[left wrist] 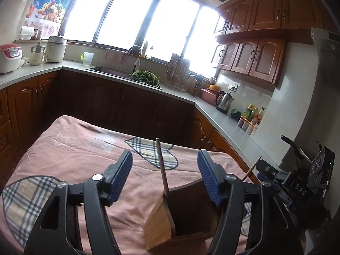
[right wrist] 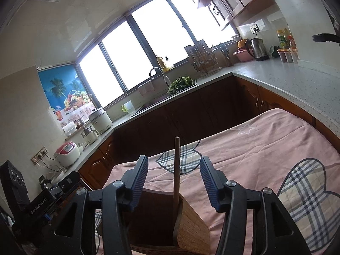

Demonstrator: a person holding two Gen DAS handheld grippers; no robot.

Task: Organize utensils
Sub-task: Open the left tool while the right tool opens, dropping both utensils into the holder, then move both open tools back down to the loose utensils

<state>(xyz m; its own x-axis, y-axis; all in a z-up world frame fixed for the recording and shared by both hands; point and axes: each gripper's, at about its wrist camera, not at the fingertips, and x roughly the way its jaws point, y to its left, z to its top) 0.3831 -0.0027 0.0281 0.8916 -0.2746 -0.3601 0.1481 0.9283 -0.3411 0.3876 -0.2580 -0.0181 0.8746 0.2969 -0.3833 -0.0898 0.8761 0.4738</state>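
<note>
Home kitchen: sink (left wrist: 110, 71), wood cabinets (left wrist: 250, 57), kettle (left wrist: 224, 102).

Holder (left wrist: 161, 223) base cut off by frame edge; chopstick (left wrist: 162, 170) bottom hidden inside.

Both hand-held grippers (left wrist: 165, 175) (right wrist: 173, 180) wide apart

"DAS" on right gripper (left wrist: 300, 188); "GenRobot.AI" on left gripper (right wrist: 38, 206).
</note>
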